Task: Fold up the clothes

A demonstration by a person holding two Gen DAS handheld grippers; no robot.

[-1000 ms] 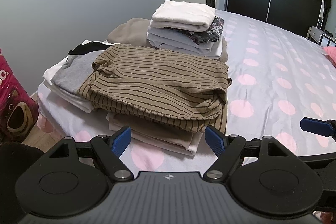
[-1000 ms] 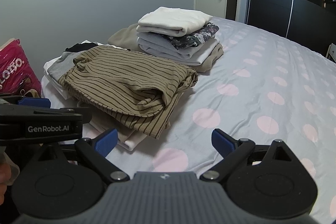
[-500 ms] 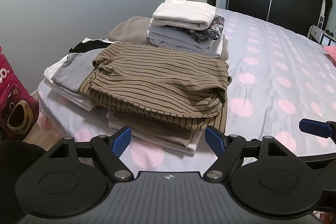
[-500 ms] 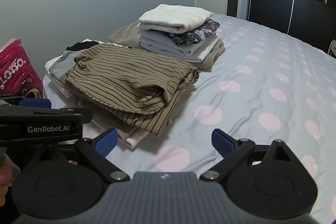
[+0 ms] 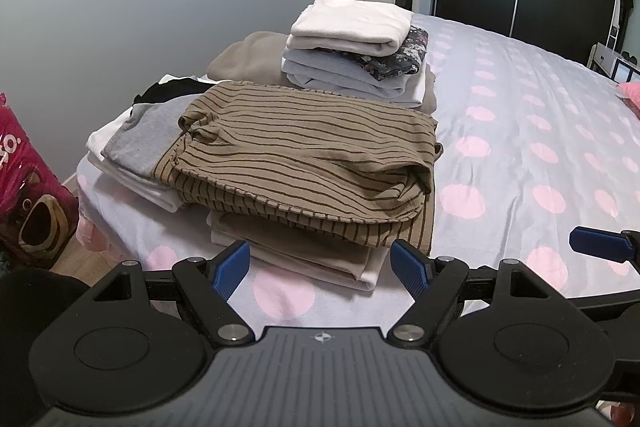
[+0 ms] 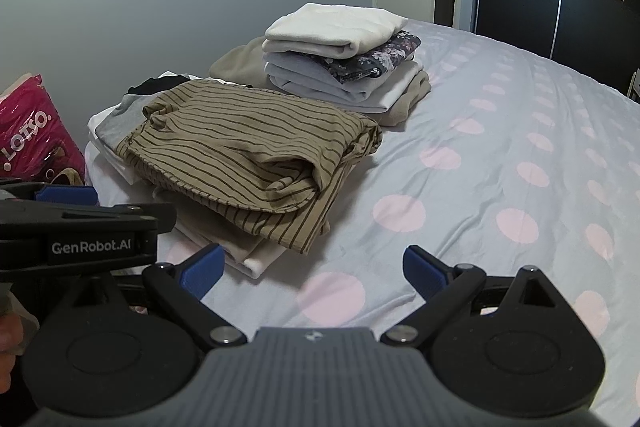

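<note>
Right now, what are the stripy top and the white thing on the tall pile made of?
The stripy top looks like thin, soft knit, probably cotton: matte, limp, wrinkly. The white thing looks like thicker, fuzzier cloth, maybe fleece: rounded, plump fold edges.

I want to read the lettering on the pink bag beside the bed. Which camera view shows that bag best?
The right wrist view: the pink bag shows its upper face there, with white letters reading "LOTSO". The left wrist view catches only its edge at the frame's left side, with a bear face and a fragment of lettering.
</note>
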